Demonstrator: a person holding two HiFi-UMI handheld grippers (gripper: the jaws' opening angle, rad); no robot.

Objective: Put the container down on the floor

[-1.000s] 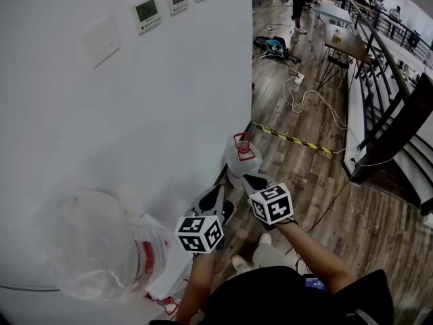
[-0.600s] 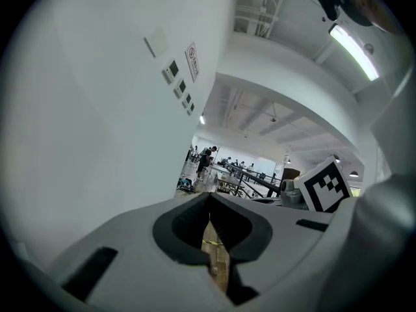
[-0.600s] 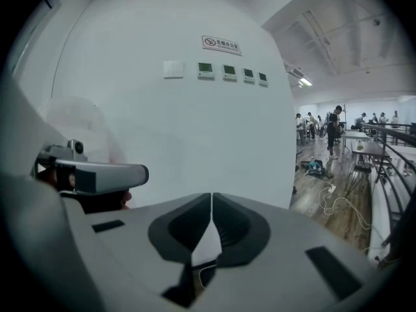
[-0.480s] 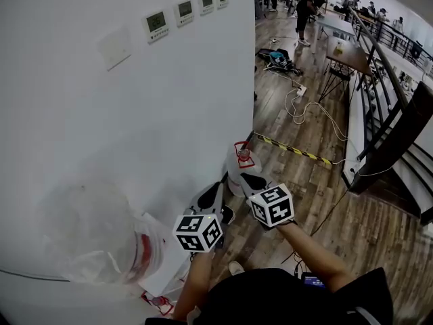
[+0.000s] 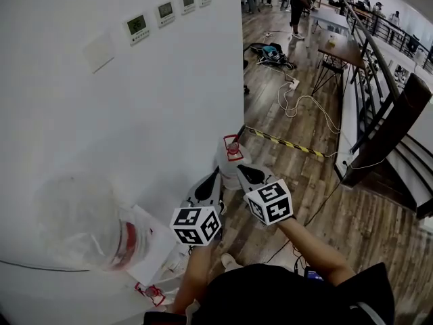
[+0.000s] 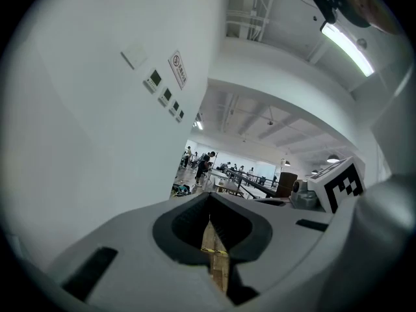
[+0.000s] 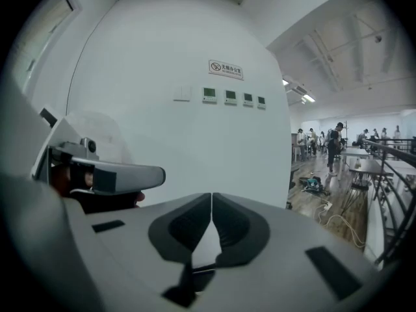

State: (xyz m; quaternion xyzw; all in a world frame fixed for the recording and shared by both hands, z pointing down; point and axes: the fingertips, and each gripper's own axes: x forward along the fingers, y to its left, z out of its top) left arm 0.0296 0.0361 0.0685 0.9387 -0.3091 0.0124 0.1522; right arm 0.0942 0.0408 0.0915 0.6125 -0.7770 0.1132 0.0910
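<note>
- white wall [image 5: 135, 120] takes up the whole 9 o'clock side;
- container [image 5: 231, 161], a clear jug with a red top, sits on the floor [image 5: 308, 181] at the wall's foot, 12 o'clock of both grippers;
- left gripper [image 5: 215, 176] and right gripper [image 5: 242, 170] are both clenched on nothing

My right gripper [image 5: 242, 172] and left gripper [image 5: 215, 177] cover the lower part of the container [image 5: 229, 158], so I cannot tell whether its base touches the floor [image 5: 304, 181]. The big clear bottle [image 5: 78, 229] on my left is only a blur. The wall panels' [image 5: 137, 24] displays and the sign's [image 7: 225, 68] print are too small for me to read.
</note>
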